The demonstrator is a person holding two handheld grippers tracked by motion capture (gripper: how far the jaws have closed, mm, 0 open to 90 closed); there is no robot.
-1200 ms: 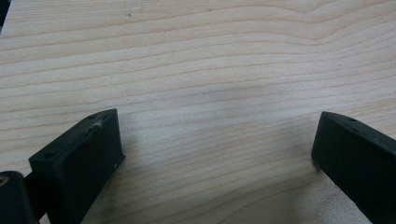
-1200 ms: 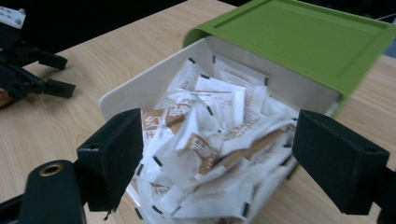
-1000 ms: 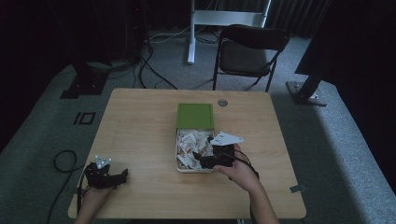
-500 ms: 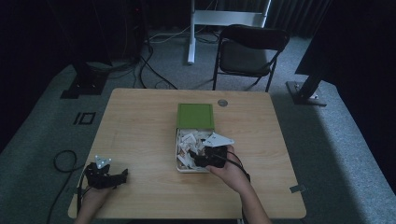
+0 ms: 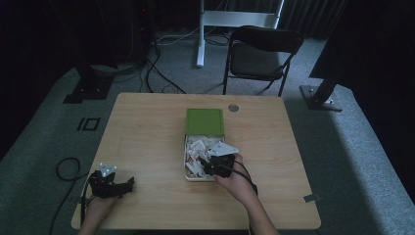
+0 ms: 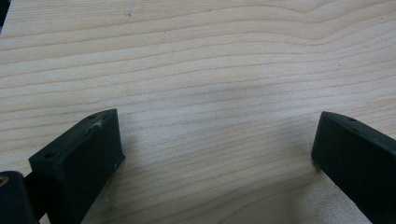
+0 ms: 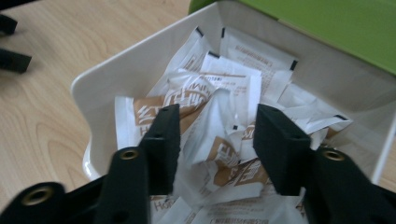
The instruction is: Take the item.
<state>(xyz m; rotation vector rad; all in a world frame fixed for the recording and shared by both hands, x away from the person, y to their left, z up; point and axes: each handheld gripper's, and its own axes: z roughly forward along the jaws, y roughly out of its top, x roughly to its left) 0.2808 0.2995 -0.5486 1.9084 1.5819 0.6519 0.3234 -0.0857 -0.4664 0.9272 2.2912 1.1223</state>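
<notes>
At table's near-left corner: the left gripper (image 5: 126, 184) lies low on the table (image 5: 147, 137), held by the person's left hand (image 5: 98, 205), well apart from the work; I judge it is parked there to leave the other hand free room.
Left gripper's state: in the left gripper view its jaws stand wide apart with bare wood grain between them, holding nothing.
Middle of the table: a white tray (image 5: 186, 171) sits with its far end touching a green lid or box (image 5: 204, 121); likely the lid was set just behind so the tray stays open to reach from the near side.
Tray contents: a loose heap of white and brown packets (image 7: 205, 107), lying at all angles, some creased.
Right of the tray: the right gripper (image 7: 212, 135) comes in over the tray's near-right part, held by the right hand (image 5: 235, 178); the angle suggests it is lining up on one packet of the heap.
Right gripper's state: jaws part open, one on either side of a crumpled packet (image 7: 219, 140) at the top of the pile; whether they press it yet I cannot tell.
Far edge: a small round grommet (image 5: 233, 107) in the tabletop.
Hard to make out: packet print is blurred; the tray's near rim is cut off behind the jaws; how deep the heap goes is hidden.
Dim surroundings: a folding chair (image 5: 262, 54) beyond the table, the rest in shadow.
</notes>
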